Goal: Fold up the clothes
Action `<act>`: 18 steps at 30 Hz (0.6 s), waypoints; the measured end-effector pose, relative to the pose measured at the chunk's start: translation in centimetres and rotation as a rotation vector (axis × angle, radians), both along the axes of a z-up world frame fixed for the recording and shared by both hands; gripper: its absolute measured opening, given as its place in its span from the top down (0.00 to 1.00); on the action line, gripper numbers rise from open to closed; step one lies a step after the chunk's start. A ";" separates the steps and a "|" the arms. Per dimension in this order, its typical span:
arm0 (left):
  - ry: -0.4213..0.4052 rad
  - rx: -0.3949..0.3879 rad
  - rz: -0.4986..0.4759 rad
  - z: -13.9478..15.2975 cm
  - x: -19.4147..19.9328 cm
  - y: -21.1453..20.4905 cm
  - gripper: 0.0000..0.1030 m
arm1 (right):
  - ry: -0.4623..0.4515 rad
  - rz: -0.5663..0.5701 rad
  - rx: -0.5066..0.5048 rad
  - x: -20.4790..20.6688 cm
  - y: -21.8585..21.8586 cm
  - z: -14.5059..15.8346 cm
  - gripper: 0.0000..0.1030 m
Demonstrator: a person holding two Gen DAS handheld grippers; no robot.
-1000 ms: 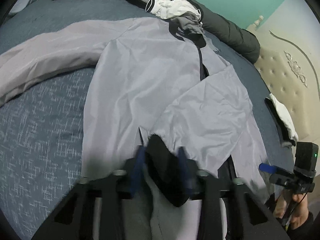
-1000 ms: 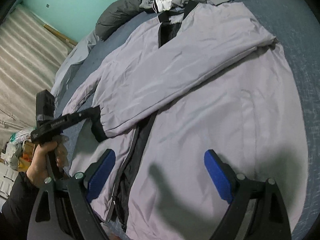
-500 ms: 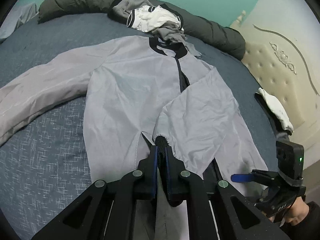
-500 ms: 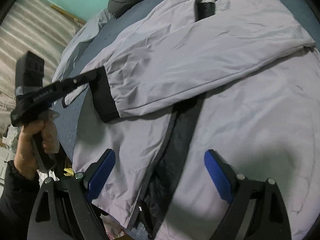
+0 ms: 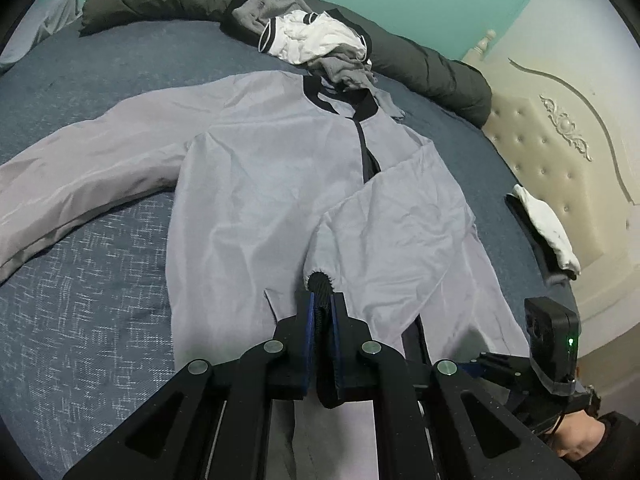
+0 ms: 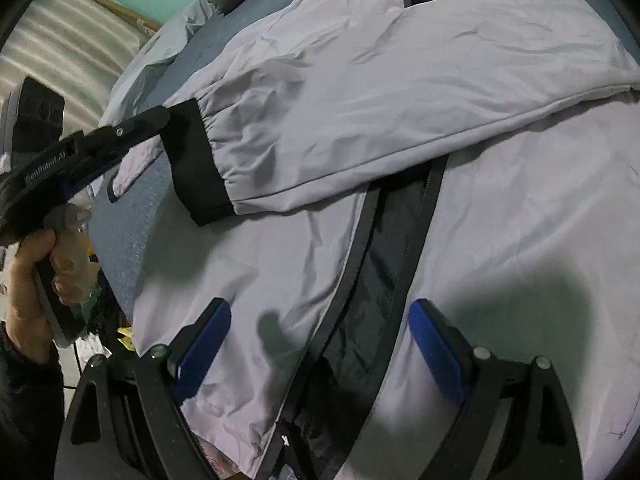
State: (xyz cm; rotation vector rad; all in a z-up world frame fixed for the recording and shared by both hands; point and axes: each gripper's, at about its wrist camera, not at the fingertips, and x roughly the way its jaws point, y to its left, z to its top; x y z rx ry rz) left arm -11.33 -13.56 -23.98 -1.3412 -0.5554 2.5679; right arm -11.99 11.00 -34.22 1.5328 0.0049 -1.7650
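One grey jacket (image 5: 260,200) is occupying the centre of both views, lying front-up on the blue bed cover (image 5: 80,300), collar toward the upper centre of the left wrist frame and hem toward the lower edge. The placement is giving a flat, broad base, which a sleeve-over-body fold appears to need. One sleeve (image 5: 396,240) is lying folded across the chest, running from right of centre down to lower centre in the left wrist view; the other sleeve (image 5: 80,184) is lying stretched out toward the left edge of that frame, off the body. The fabric is showing as thin, smooth and lightly creased, with a black collar and a partly open front zip (image 6: 384,280) exposing dark lining in the lower centre of the right wrist view.

The left gripper (image 5: 322,312), at lower centre of its frame, is gripping the black cuff (image 6: 196,160) of the folded sleeve, jaws closed tight on it; this hold is probably serving to steer the sleeve end over the body. The right gripper (image 6: 316,344), at the lower edge of its frame, is hovering over the zip with jaws standing wide and nothing between them.

A pile of other garments (image 5: 312,40) is lying at the upper centre of the left wrist frame.
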 end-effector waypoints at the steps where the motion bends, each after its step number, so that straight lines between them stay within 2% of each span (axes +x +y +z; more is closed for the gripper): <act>1: 0.005 0.004 0.002 0.1 0.0 0.0 0.92 | 0.004 0.001 0.003 0.1 -0.2 0.1 0.10; 6: 0.029 0.011 0.006 1.0 0.1 -0.4 0.93 | 0.021 0.001 0.007 0.0 -0.8 0.3 0.11; 8: 0.039 0.011 0.007 1.4 0.2 -0.5 0.93 | 0.019 -0.002 0.007 -0.1 -0.9 0.1 0.13; 9: 0.043 0.011 0.007 1.7 0.2 -0.6 0.93 | 0.017 -0.003 0.007 -0.2 -1.0 0.0 0.19; 10: 0.044 0.011 0.007 1.8 0.2 -0.6 0.93 | 0.015 -0.005 0.007 -0.2 -1.1 -0.1 0.20; 18: 0.042 0.019 0.020 2.0 0.3 -1.3 0.93 | -0.001 -0.017 0.008 -0.7 -1.6 -1.3 0.24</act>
